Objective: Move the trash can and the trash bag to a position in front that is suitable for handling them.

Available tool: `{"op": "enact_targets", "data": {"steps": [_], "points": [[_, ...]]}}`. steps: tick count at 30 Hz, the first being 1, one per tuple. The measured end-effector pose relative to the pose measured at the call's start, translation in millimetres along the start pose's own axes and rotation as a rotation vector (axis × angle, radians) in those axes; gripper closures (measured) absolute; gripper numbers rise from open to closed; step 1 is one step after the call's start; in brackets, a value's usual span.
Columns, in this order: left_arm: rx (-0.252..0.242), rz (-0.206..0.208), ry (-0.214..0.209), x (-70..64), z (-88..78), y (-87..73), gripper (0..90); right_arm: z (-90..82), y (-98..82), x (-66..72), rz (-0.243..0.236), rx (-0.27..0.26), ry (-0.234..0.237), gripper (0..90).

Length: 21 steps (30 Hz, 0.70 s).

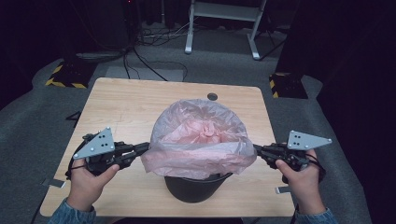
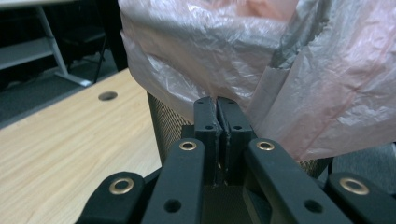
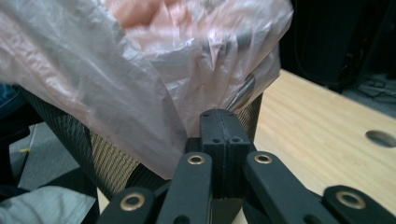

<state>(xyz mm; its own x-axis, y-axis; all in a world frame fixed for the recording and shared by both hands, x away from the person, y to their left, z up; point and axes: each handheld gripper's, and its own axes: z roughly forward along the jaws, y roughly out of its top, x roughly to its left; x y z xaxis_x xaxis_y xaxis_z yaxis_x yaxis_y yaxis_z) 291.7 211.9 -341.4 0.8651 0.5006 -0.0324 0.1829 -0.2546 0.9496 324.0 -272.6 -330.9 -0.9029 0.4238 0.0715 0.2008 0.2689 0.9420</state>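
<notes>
The left claw is pinching the pink bag at the left side of the bin, its jaws closed tight on the plastic. The bin is standing near the front edge of the wooden surface, with the bag draped over its rim. The right claw is gripping the bag at the bin's right side, jaws fully closed.

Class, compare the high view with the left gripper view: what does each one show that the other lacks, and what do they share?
High view alone: both hands, the right gripper pinching the pink bag opposite the left gripper, and floor cables.
Left gripper view alone: its jaws pressed together at the bag's edge, and the bin's mesh wall.
Shared: bag, black bin, wooden table with its round hole.
</notes>
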Motion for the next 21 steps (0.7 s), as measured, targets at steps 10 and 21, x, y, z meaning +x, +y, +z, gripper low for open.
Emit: {"op": "enact_targets", "data": {"steps": [10,21], "points": [[0.020,-0.022,-0.025,0.2,5.2,-5.6,87.5,14.4,-23.8,-7.9,0.047,0.133,0.014,90.0],[0.104,-0.056,-0.035,3.3,16.9,-21.6,88.5,14.6,-26.6,-13.0,0.078,0.113,0.008,90.0]]}}
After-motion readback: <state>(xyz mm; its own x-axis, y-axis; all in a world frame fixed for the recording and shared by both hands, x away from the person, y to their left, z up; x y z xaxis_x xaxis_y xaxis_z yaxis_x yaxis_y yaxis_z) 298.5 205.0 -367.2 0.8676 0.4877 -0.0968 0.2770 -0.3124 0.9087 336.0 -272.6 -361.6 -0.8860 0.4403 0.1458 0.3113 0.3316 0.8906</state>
